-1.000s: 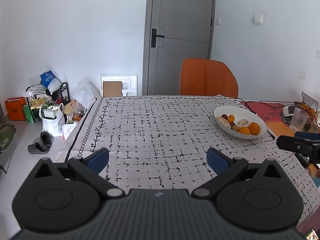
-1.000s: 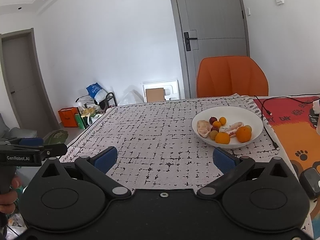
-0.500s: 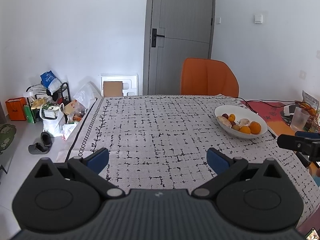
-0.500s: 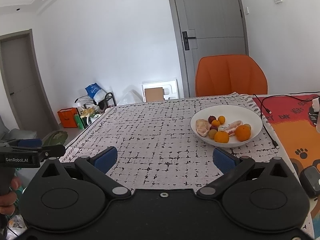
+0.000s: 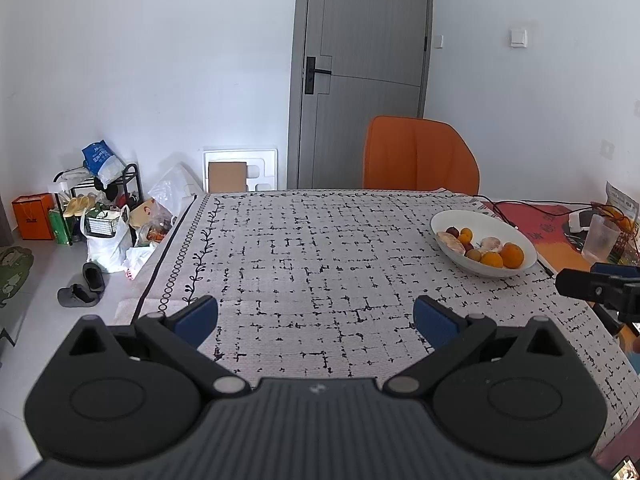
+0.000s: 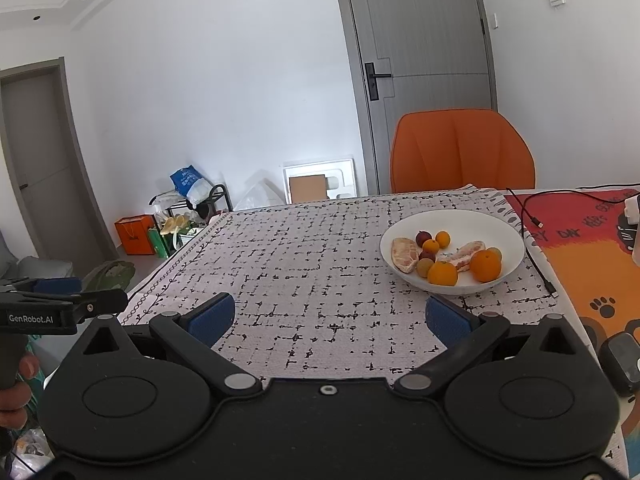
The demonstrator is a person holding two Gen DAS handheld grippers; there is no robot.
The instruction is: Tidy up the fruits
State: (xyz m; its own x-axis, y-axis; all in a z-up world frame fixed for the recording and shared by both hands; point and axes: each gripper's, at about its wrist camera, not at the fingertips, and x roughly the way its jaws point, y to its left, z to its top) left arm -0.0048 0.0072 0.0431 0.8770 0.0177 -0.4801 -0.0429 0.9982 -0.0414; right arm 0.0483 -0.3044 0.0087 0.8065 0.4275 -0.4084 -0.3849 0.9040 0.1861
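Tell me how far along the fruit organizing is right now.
Barely started, by the look of it. Done: nothing visible; all the fruit sits mixed in the white bowl, oranges beside peeled citrus pieces. In hand: nothing; the left gripper and right gripper are both open and empty above the tablecloth. Left: every pick and sort.

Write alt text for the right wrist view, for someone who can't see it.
An open right gripper hovers over a patterned tablecloth, facing a white bowl of oranges and other fruit. An orange chair stands behind the table.
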